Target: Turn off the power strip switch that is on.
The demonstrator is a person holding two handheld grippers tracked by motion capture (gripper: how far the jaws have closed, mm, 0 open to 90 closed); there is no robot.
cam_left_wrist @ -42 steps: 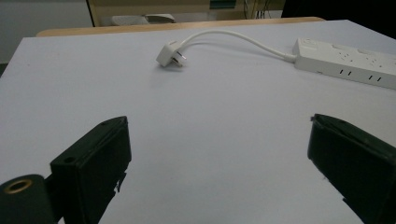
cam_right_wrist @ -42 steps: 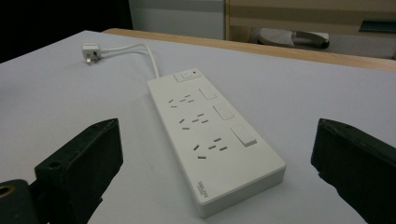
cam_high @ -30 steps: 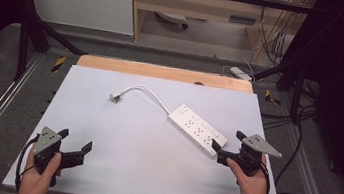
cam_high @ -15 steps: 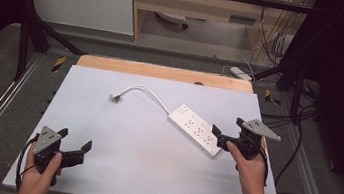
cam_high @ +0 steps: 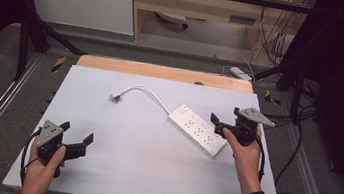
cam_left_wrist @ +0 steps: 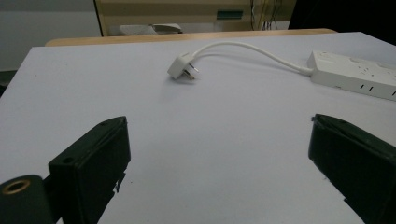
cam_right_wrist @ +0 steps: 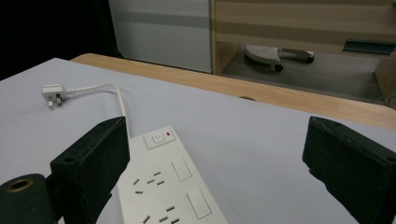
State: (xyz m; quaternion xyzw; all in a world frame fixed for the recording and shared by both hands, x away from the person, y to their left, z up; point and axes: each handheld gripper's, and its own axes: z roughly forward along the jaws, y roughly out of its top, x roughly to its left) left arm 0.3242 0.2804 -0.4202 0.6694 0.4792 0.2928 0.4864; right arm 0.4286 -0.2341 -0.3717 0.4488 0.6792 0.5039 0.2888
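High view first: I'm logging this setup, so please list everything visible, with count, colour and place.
Power strip: one, white, right of table centre, lying flat at an angle.
Cord: one, white, curving from the strip toward the table's far left.
Plug: one, white, at the cord's free end, loose on the surface.
Table: one, pale grey top, with a wooden strip along the far edge.
Left claw: one, black, near the front left corner, jaws apart, held in the left hand.
Right claw: one, black, by the strip's near end, jaws apart, held in the right hand.
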